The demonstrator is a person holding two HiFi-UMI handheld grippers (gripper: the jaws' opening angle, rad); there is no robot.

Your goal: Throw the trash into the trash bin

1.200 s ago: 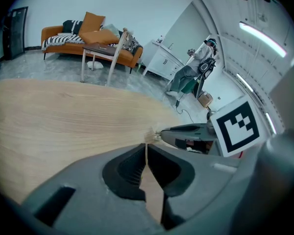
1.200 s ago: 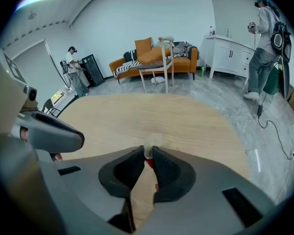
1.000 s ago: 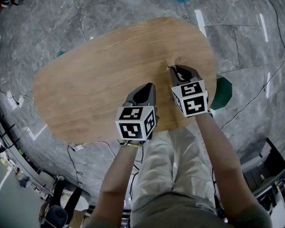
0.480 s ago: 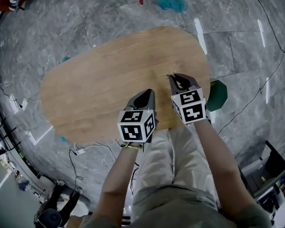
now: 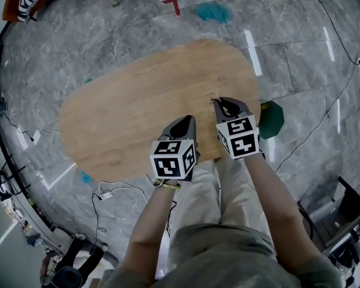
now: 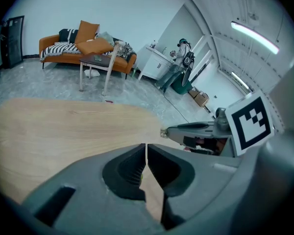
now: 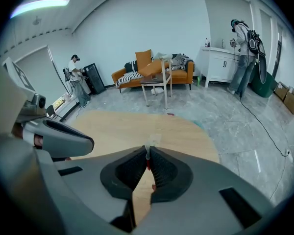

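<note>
Over the near right edge of the table (image 5: 138, 113), two hand-held grippers hang side by side above bare wood; the right gripper (image 5: 217, 101) has just been closing its jaws and pinches a thin scrap (image 7: 147, 156), pale with a touch of red, whose tip pokes out past the pads; the left gripper (image 5: 186, 120) is closed tight, with nothing I can make out between its jaws; the bin (image 5: 271, 119), dark green, stands on the floor just off the table's right edge, partly hidden behind the right gripper; the scrap is thus held in the air, near the bin but not yet over it. To do this step well, the pinch likely needs to be firm, since so light a scrap could slip or flutter away; the right gripper probably has to carry it past the right edge until it sits squarely above the bin's mouth, and low, before the jaws part; the left gripper seems best kept clear on its own side.
</note>
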